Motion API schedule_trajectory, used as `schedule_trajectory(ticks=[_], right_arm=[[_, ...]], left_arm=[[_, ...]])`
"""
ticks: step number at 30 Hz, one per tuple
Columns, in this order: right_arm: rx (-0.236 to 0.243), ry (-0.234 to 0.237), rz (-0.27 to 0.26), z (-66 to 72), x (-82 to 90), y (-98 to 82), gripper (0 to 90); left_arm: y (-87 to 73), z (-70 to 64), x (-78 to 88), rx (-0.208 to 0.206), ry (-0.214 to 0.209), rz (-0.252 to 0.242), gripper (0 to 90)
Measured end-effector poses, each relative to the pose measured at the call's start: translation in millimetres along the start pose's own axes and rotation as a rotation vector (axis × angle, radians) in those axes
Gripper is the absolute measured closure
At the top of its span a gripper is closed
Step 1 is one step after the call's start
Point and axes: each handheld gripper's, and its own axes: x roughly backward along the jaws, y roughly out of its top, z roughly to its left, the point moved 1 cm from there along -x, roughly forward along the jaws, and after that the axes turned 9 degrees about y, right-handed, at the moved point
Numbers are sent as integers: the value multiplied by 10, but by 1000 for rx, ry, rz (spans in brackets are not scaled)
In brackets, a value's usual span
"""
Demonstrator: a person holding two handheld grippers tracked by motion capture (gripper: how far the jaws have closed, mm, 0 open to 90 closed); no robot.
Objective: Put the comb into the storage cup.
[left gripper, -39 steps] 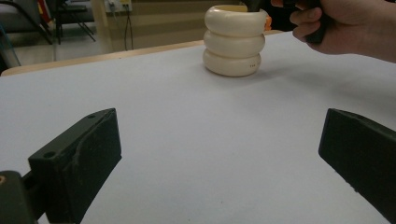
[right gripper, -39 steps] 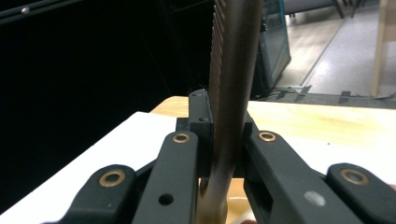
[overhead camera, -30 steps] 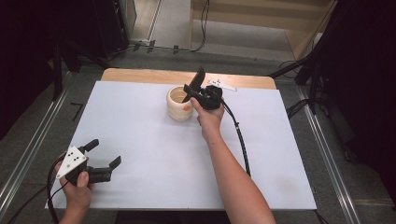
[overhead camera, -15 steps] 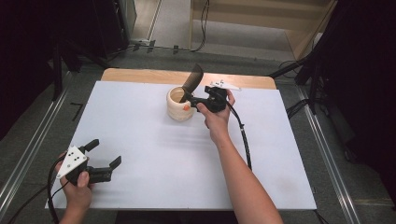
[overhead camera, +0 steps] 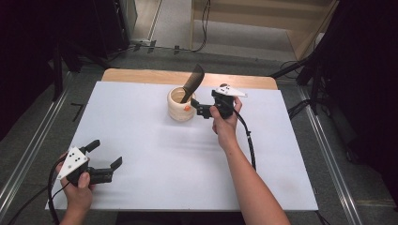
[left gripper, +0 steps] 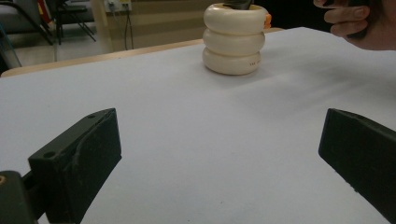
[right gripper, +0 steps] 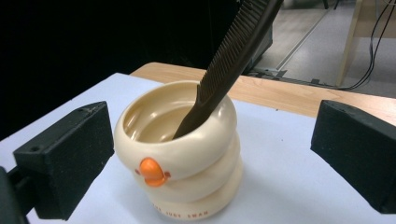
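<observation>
A cream ringed cup with an orange knob stands at the back middle of the white table. A dark comb leans in it, its top sticking out toward the back right. My right gripper sits just right of the cup, pointing at it. Its jaws have just been opening and stand open, with nothing between them. In the right gripper view the cup and comb are close ahead of the right gripper. My left gripper rests open and empty at the near left. The cup lies far ahead of the left gripper.
The white sheet ends at a wooden strip behind the cup. A black cable trails from the right gripper over the table's right half. Dark stands and metal rails flank the table on both sides.
The right gripper held the comb over the cup, then let it go into the cup, opened and drew back to the right. The left gripper has not moved.
</observation>
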Motion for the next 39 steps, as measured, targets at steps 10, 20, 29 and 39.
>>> schedule_trajectory(ticks=[10,20,29,39], right_arm=[[43,0,2,19,163,-108,0],[70,5,-9,44,345,-164,0],[85,-2,-9,77,524,-246,0],[107,3,2,74,703,-368,0]], left_arm=[[1,-2,0,-2,-3,-4,0],[1,-3,-2,-3,-4,-3,0],[1,-5,-2,-5,-5,-4,0],[1,-9,-4,-7,-4,-4,0]])
